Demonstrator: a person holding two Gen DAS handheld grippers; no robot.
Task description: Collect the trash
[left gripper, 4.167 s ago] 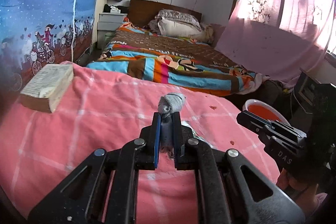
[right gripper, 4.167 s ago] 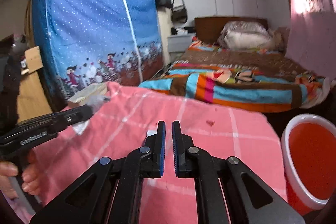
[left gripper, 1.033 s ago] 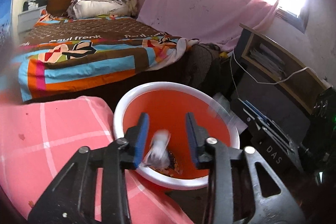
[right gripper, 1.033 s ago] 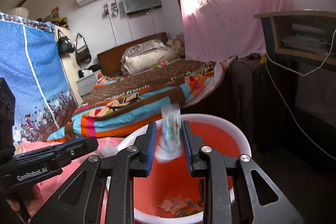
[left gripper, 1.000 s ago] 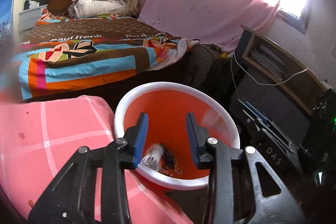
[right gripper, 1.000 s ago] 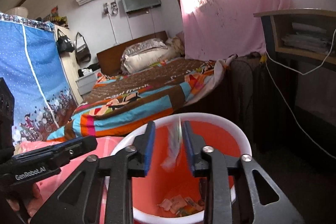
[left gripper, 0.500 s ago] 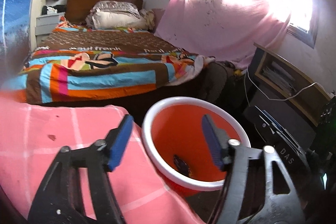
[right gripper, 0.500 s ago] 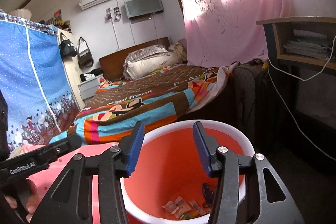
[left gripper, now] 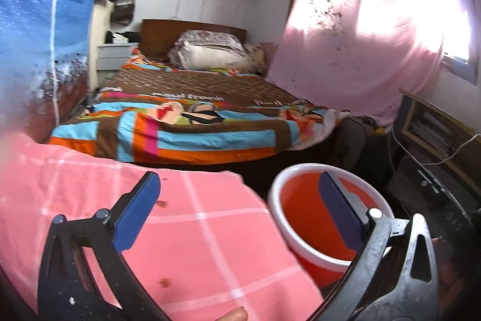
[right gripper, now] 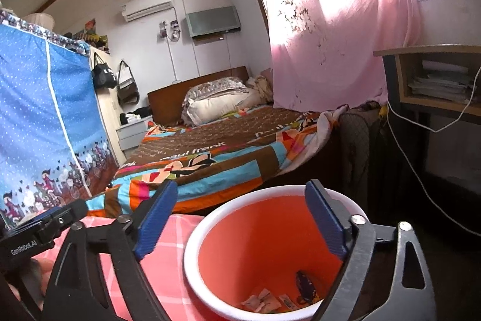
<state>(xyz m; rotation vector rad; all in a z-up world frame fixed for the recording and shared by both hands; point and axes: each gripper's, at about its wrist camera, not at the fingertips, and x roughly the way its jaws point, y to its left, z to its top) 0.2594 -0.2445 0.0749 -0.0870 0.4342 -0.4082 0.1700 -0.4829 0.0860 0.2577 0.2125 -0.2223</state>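
Note:
An orange bin with a white rim point(right gripper: 240, 202) stands beside the pink checked tabletop point(left gripper: 210, 245). Several scraps of trash point(right gripper: 264, 301) lie on its bottom. My right gripper point(right gripper: 240, 218) is wide open and empty, right over the bin's mouth. My left gripper point(left gripper: 240, 209) is wide open and empty, over the table's edge with its right finger in front of the bin point(left gripper: 300, 170). A few small red crumbs point(left gripper: 164, 281) lie on the cloth.
A bed with a striped quilt point(left gripper: 195, 122) lies beyond the table. A pink curtain point(right gripper: 339, 35) hangs at the right. A wooden shelf with papers point(right gripper: 436, 80) and a white cable point(right gripper: 405, 155) stand right of the bin. A blue wardrobe cover point(right gripper: 45, 110) is at the left.
Both grippers opened and dropped their trash into the bin. The left gripper then swung left, back toward the table, and both sets of jaws spread wider.

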